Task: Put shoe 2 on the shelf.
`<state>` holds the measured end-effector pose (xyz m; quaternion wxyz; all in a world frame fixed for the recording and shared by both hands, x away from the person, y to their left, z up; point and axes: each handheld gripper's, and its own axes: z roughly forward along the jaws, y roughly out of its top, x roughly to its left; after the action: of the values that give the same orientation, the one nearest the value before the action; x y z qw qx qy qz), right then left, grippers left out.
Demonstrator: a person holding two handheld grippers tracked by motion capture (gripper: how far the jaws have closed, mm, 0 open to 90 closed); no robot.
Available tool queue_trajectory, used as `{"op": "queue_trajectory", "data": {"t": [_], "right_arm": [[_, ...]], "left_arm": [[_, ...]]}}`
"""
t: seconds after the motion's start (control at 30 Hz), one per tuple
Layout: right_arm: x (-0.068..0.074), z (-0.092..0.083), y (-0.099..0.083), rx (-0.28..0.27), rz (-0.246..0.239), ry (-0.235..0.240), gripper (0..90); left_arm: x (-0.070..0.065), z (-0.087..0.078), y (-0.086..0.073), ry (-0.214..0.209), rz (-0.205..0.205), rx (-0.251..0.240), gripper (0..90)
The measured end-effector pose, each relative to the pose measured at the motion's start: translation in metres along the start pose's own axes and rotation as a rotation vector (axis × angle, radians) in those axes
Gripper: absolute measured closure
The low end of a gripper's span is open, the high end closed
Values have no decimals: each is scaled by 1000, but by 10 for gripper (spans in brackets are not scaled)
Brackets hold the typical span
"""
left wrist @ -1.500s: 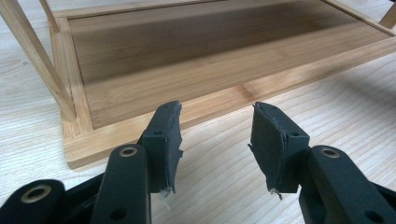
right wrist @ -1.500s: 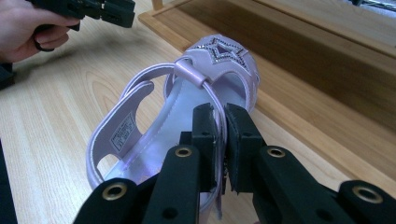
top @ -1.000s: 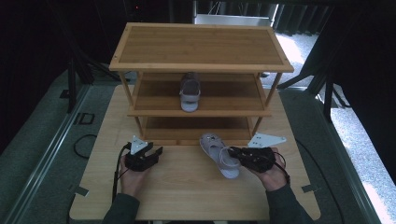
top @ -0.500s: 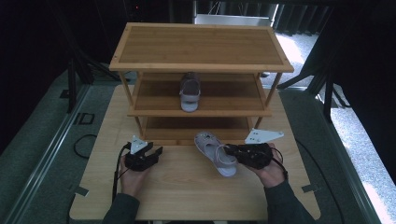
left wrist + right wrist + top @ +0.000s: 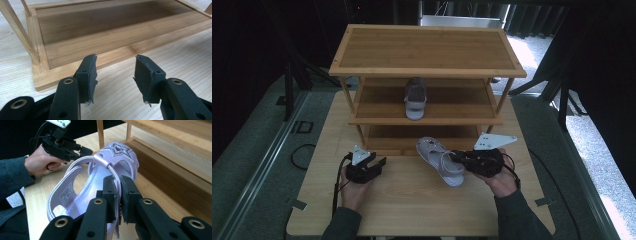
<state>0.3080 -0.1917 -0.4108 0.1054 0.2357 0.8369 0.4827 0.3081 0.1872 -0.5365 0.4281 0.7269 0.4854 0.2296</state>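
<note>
A lilac sandal [image 5: 439,159] with a star on its toe hangs just above the table in front of the wooden shoe rack [image 5: 427,74]. My right gripper [image 5: 461,158] is shut on its side strap [image 5: 117,185], toe toward the rack's bottom shelf [image 5: 175,172]. A matching sandal [image 5: 415,98] stands on the middle shelf. My left gripper [image 5: 378,165] rests open on the table at the left, pointing at the rack's bottom shelf [image 5: 105,37], with nothing between its fingers. In the right gripper view the left gripper [image 5: 86,152] shows behind the sandal.
The rack stands at the far half of the light wooden table [image 5: 412,200]. Its top shelf [image 5: 427,47] is bare. Dark floor and black stands surround the table; a cable [image 5: 302,155] lies at the left.
My right gripper has lifted the sandal a little and carried it slightly left, toward the rack. The left gripper has stayed where it was.
</note>
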Motion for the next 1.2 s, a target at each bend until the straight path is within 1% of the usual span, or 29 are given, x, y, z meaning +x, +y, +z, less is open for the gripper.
{"op": "queue_trajectory", "data": {"t": [0.07, 0.33, 0.57, 0.67, 0.73, 0.83, 0.87, 0.97, 1.0, 1.03, 1.07, 1.17, 1.2], "right_arm": [[0, -1, 3, -2, -9, 0, 830], [-1, -6, 15, -27, -17, 3, 830], [-3, -16, 31, -48, -35, -16, 831], [-5, -21, 38, -61, -33, -33, 831], [-7, -25, 42, -70, -35, -54, 831], [-12, -29, 49, -81, -19, -84, 831], [-15, -30, 52, -89, -14, -103, 832], [-18, -31, 57, -98, 4, -128, 832], [-18, -31, 57, -98, 4, -128, 832], [-19, -30, 59, -98, 11, -141, 832], [-22, -28, 63, -91, 25, -180, 832], [-27, -23, 67, -93, 52, -246, 832], [-29, -20, 69, -98, 71, -267, 832]], "left_arm": [[0, 0, 0, -1, -1, -2, 528], [0, 0, 0, -1, -3, -1, 528], [0, 0, 0, -1, -4, 0, 528], [1, 1, 0, -1, -6, 0, 527], [1, 1, 0, 1, -5, 1, 526], [1, 1, -1, 0, -4, 2, 526], [1, 1, -1, 0, -4, 2, 526], [1, 1, -1, -1, -7, 3, 526], [1, 1, -1, -1, -7, 3, 526], [1, 1, -1, -1, -7, 4, 526], [1, 1, -1, -1, -7, 3, 525], [1, 1, -1, 0, -10, 3, 525], [1, 1, -1, -1, -10, 5, 525]]}}
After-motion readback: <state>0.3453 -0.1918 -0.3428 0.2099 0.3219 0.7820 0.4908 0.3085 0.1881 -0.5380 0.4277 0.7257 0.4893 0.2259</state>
